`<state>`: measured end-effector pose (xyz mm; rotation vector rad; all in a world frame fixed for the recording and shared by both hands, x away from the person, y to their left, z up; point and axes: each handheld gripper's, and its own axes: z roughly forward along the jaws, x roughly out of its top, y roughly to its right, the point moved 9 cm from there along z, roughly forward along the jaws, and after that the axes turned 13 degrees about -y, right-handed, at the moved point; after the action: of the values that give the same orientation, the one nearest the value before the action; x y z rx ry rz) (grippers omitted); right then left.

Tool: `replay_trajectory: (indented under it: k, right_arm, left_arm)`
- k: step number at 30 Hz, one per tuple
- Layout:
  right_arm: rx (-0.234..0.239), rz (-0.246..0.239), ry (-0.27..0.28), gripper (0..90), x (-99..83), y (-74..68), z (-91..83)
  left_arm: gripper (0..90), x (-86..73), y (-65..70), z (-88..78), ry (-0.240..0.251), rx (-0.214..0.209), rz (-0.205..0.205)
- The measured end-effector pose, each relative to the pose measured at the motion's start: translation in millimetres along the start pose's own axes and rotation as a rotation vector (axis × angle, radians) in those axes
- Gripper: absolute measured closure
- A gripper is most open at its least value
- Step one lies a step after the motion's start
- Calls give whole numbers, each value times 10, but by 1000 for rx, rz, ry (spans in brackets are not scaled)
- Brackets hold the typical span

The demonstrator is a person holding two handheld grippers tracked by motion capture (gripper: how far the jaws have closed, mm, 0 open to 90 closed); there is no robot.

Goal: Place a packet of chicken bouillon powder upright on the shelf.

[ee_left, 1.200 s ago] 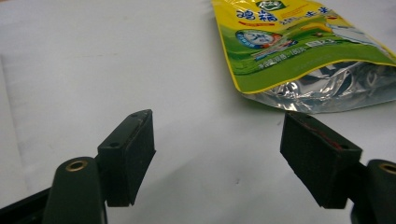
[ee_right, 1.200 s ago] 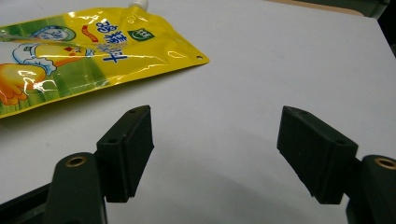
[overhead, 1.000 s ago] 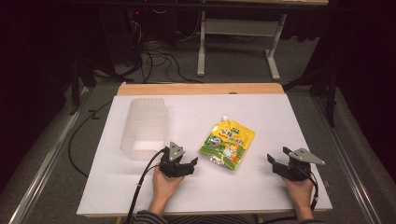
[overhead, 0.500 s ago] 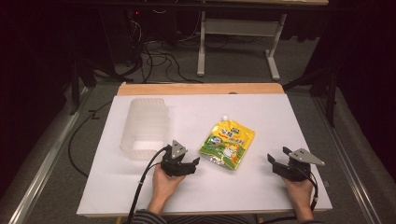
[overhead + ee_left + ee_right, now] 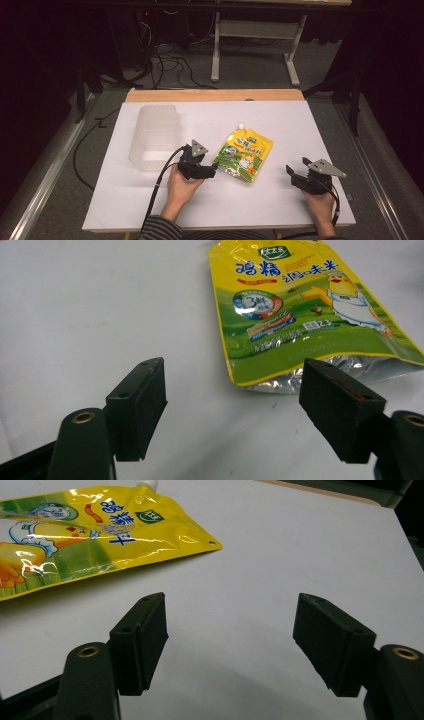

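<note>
Two hand-held grippers wait beside a yellow seasoning pouch on a white table.

The pouch (image 5: 243, 155) lies flat near the table's (image 5: 300, 120) middle, spout pointing away from the person. The left gripper (image 5: 209, 171) sits just beside the pouch's silver bottom edge, jaws spread and holding nothing; the right gripper (image 5: 294, 174) rests well apart to the right, jaws likewise spread. This looks like the approach step; the next move likely calls for sliding the left jaws around the pouch's near corner. A clear plastic container (image 5: 154, 135) stands to the left, its contents hard to make out. The pouch's print is too small to read from above.
</note>
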<state>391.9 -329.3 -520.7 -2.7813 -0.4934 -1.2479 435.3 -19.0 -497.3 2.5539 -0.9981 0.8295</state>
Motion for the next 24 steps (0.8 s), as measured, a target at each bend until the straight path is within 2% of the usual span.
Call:
replay_trajectory:
  k: [4,7,16,20,24]
  right_arm:
    - [-3,2,0,303,0,3,0]
    - [-1,4,-1,303,-1,2,0]
    - [-3,0,-5,305,-3,2,5]
    - [-4,0,-8,305,-5,-5,6]
    - [-6,-8,-10,305,-3,-3,13]
  left_arm:
    - [243,138,-6,28,-25,-25,-12]
    - [234,249,4,55,-44,-37,-4]
    - [234,438,29,199,-102,-75,9]
    - [234,548,5,275,-127,-99,1]
    - [235,637,7,329,-135,-111,4]
